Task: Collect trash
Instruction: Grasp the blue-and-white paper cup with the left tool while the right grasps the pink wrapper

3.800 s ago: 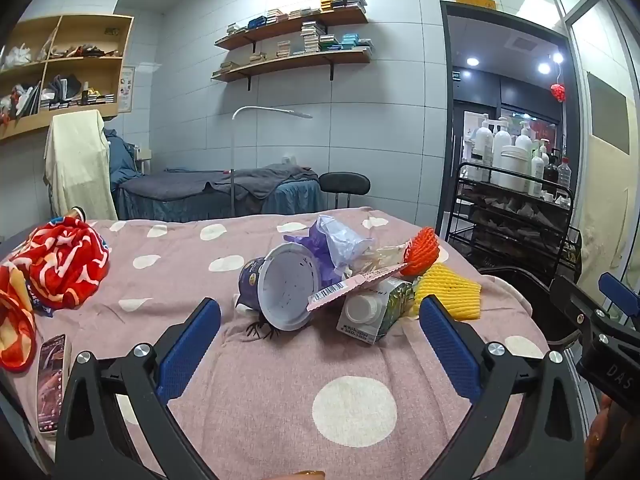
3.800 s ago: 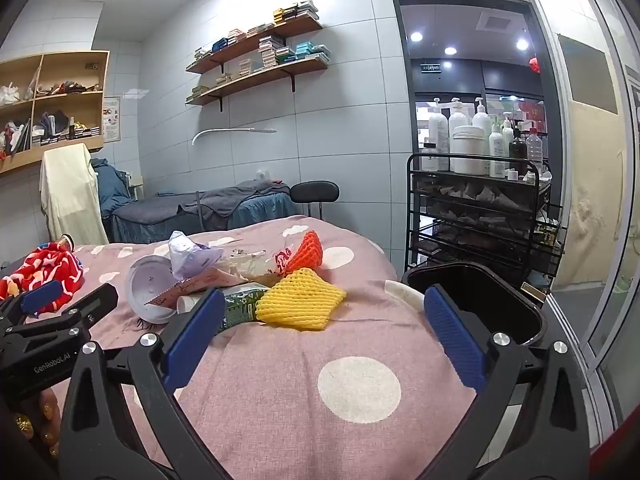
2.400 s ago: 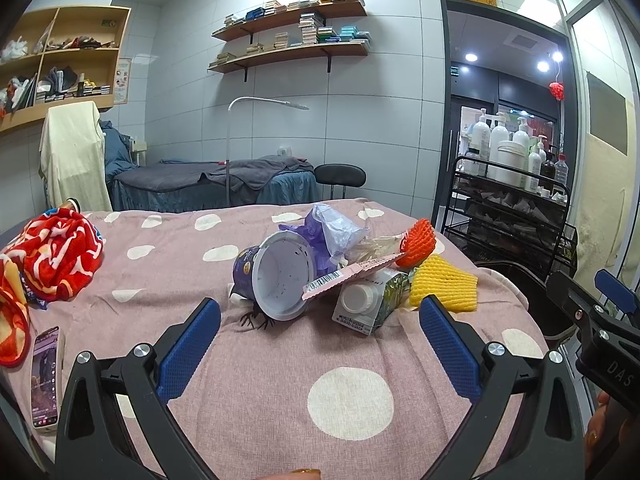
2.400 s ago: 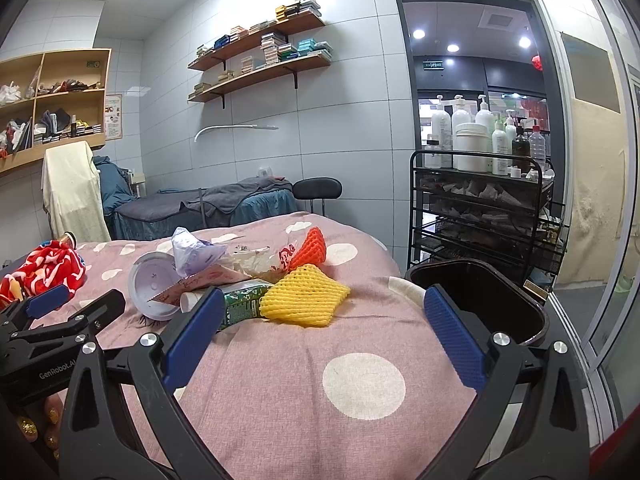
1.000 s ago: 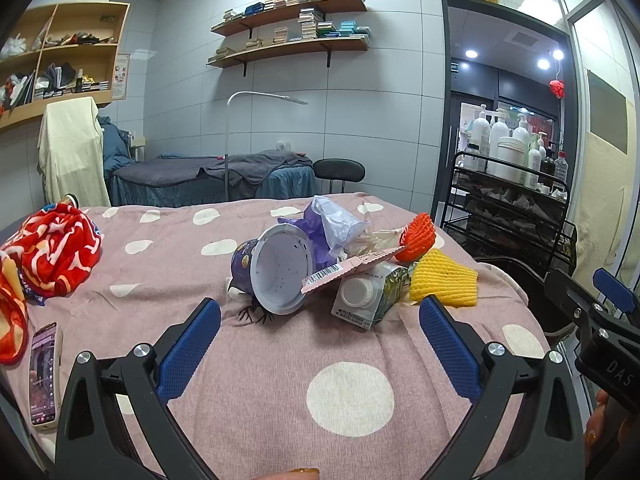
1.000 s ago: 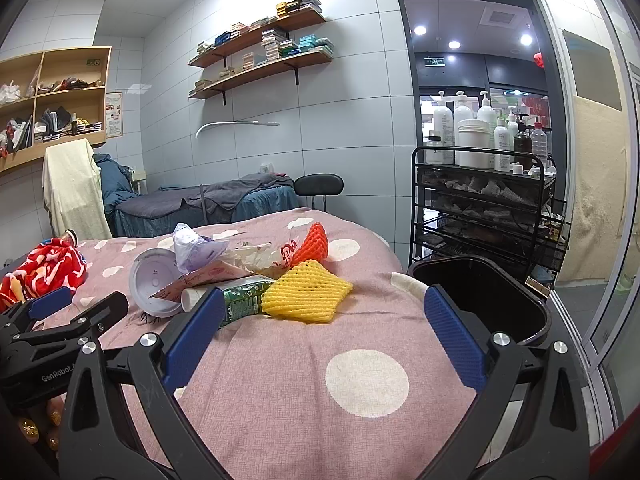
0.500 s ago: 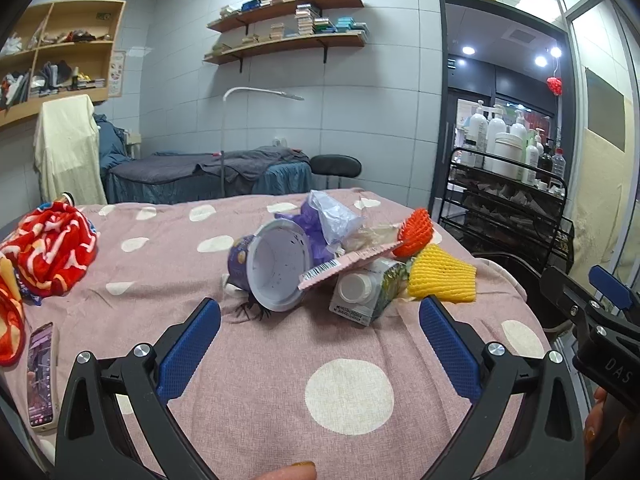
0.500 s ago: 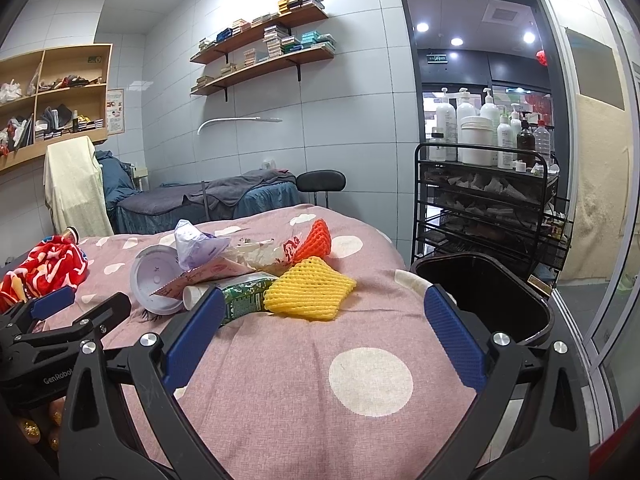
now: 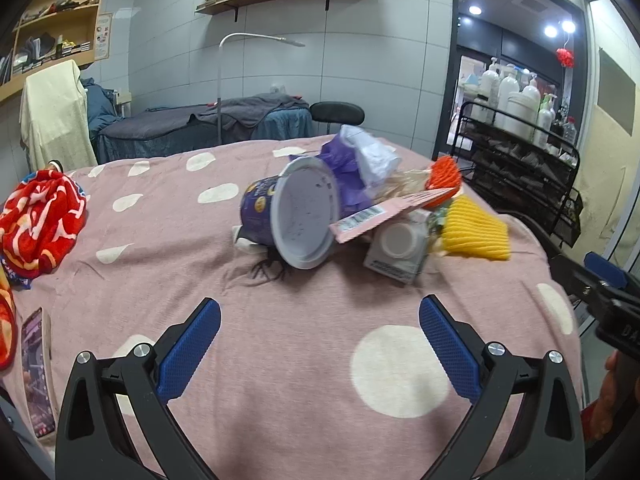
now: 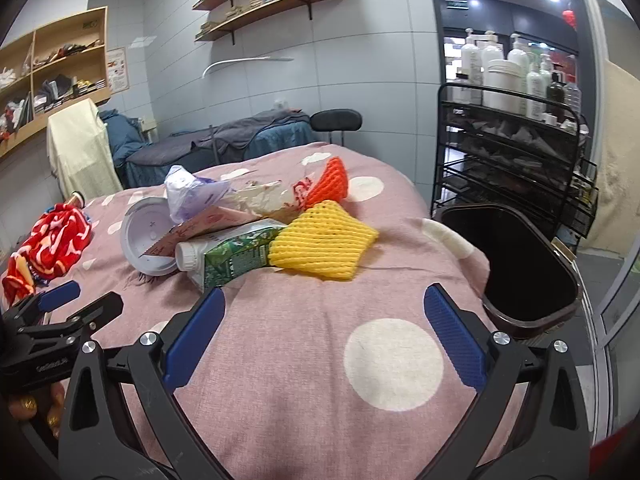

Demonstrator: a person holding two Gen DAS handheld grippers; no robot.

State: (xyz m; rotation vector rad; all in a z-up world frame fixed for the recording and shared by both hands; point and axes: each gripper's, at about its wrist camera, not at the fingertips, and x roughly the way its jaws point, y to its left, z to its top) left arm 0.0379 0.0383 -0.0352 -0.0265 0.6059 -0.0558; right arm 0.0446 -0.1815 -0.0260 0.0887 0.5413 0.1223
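A heap of trash lies on the pink dotted bedcover: a tipped purple cup [image 9: 280, 216] with a white lid [image 10: 144, 238], a purple plastic bag [image 9: 360, 160], a pink card [image 9: 384, 214], a green carton [image 10: 236, 256], a yellow foam net [image 10: 324, 244] and an orange foam net [image 10: 330, 182]. A black bin [image 10: 528, 264] stands open beside the bed's right edge. My left gripper [image 9: 316, 344] is open, short of the cup. My right gripper [image 10: 324, 324] is open, just short of the carton and yellow net. Both are empty.
A red patterned cloth [image 9: 36, 220] and a phone [image 9: 36, 368] lie at the bed's left side. A black wire cart [image 10: 512, 140] with bottles stands behind the bin. A massage bed [image 9: 200, 124], a stool [image 9: 336, 114] and wall shelves are at the back.
Both grippers have drifted slowly forward toward the heap, which looks a little larger. Both stay open, and nothing on the bed has moved.
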